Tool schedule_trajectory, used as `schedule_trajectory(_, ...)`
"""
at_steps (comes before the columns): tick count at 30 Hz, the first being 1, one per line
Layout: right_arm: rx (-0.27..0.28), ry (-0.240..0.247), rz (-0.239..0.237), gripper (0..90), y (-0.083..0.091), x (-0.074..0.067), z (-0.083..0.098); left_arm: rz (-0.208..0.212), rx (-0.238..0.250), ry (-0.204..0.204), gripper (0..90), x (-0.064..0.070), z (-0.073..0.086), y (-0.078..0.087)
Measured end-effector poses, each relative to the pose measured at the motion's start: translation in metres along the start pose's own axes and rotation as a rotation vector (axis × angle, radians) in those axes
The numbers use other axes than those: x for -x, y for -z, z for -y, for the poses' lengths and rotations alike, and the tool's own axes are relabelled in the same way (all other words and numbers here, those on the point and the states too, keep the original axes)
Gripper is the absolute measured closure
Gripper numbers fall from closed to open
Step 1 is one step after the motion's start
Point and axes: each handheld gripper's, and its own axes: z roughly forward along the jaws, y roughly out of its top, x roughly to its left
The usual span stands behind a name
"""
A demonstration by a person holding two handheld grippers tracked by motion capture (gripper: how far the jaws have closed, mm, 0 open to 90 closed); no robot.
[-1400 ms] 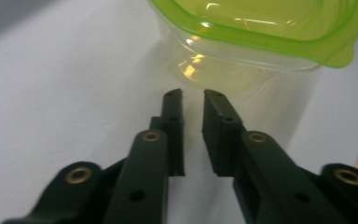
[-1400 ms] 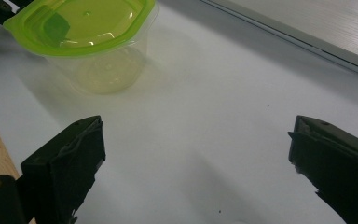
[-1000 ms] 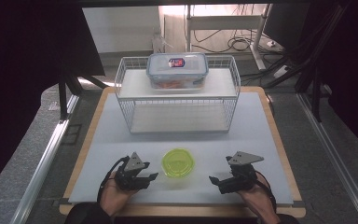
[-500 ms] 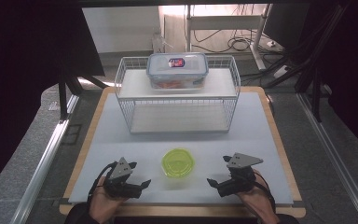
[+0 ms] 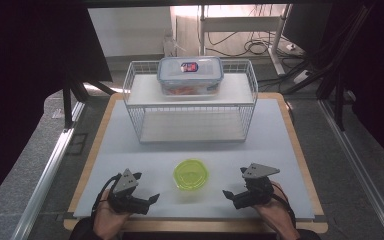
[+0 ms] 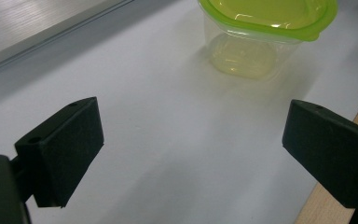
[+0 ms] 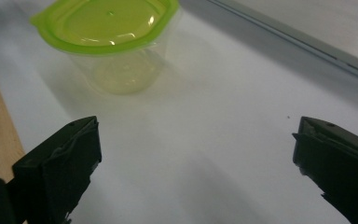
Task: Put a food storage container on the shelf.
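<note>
Two grippers rest low on the white surface (image 5: 280,130) with jaws wide apart and nothing between them: the left gripper (image 5: 152,198), whose jaws have just been opening, and the right gripper (image 5: 226,193). The small clear plastic container with a lime-green lid (image 5: 191,174) stands between them, untouched, both jaws pointing inward at it.

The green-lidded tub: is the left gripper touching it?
Apart. In the left gripper view, bare white mat lies between the open left gripper and the green-lidded tub.
</note>
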Motion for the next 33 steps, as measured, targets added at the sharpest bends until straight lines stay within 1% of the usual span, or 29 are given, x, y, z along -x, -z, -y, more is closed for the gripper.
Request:
schedule_trajectory(6, 0.011, -0.045, -0.011, 0.9, -0.002, 0.000, -0.003, 0.000, -0.007, 0.002, 5.0, -0.001, 0.000, 0.000)
schedule_trajectory(9, 0.018, -0.065, -0.036, 0.4, -0.003, 0.001, -0.006, -0.001, -0.011, 0.001, 5.0, -0.001, 0.001, -0.001)
schedule_trajectory(10, 0.018, -0.068, -0.037, 0.4, -0.003, 0.001, -0.007, -0.002, -0.013, 0.001, 5.0, -0.001, 0.001, -0.002)
schedule_trajectory(13, 0.009, -0.109, -0.063, 1.2, -0.005, 0.004, -0.011, 0.001, -0.015, 0.002, 5.2, -0.001, 0.001, -0.002)
schedule_trajectory(14, 0.004, -0.122, -0.075, 2.9, -0.006, 0.004, -0.013, 0.001, -0.016, 0.001, 5.2, -0.001, 0.001, -0.002)
schedule_trajectory(17, 0.012, -0.152, -0.101, 9.2, -0.009, 0.008, -0.019, 0.001, -0.017, 0.000, 5.3, -0.001, 0.001, -0.003)
schedule_trajectory(21, 0.022, -0.181, -0.133, 16.7, -0.013, 0.014, -0.030, 0.001, -0.016, -0.003, 5.4, 0.000, 0.001, -0.003)
schedule_trajectory(24, 0.024, -0.197, -0.140, 20.4, -0.019, 0.018, -0.039, 0.000, -0.016, -0.003, 5.4, 0.000, 0.001, -0.003)
schedule_trajectory(26, 0.025, -0.214, -0.157, 23.8, -0.026, 0.020, -0.045, -0.002, -0.016, -0.006, 5.5, -0.001, 0.001, -0.003)
schedule_trajectory(28, 0.010, -0.230, -0.189, 29.7, -0.033, 0.020, -0.050, -0.003, -0.016, -0.006, 5.5, -0.001, 0.001, -0.003)
schedule_trajectory(30, -0.003, -0.234, -0.196, 35.4, -0.040, 0.018, -0.054, 0.001, -0.016, -0.003, 5.6, 0.000, 0.001, -0.003)
schedule_trajectory(32, -0.021, -0.245, -0.217, 39.2, -0.046, 0.017, -0.057, 0.002, -0.018, -0.007, 5.7, 0.000, 0.001, -0.003)
schedule_trajectory(33, -0.028, -0.253, -0.224, 43.0, -0.049, 0.017, -0.058, 0.001, -0.018, -0.009, 5.8, 0.000, 0.001, -0.003)
